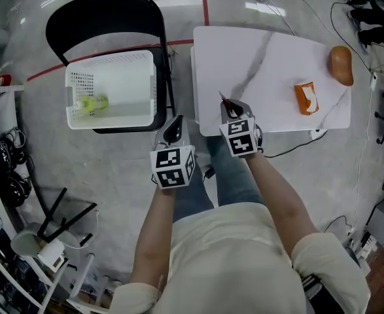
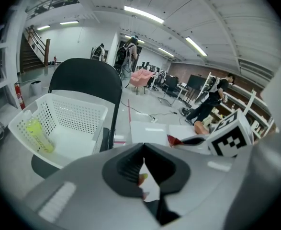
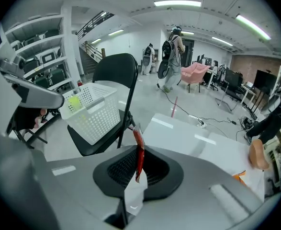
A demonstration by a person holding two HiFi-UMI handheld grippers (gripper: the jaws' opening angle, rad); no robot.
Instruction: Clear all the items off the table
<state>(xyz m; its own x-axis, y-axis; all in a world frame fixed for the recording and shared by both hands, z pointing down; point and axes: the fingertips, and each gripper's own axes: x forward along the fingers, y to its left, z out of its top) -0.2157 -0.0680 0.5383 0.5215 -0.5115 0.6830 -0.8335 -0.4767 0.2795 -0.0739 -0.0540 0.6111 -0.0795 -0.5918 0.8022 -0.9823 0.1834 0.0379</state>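
On my feed, a cream short-sleeved shirt (image 1: 237, 260) fills the lower centre of the head view, with blue jeans (image 1: 234, 175) just above it. My left gripper (image 1: 174, 129) and right gripper (image 1: 228, 107) are grey shells with black ribbed pads. Each carries a white cube (image 1: 173, 167) printed with black squares.

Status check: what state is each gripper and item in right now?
right gripper: shut on red sachet
left gripper: shut, empty
white basket: on chair, holding yellow bottle lying flat
orange packet: lying on table
brown object: resting near table corner
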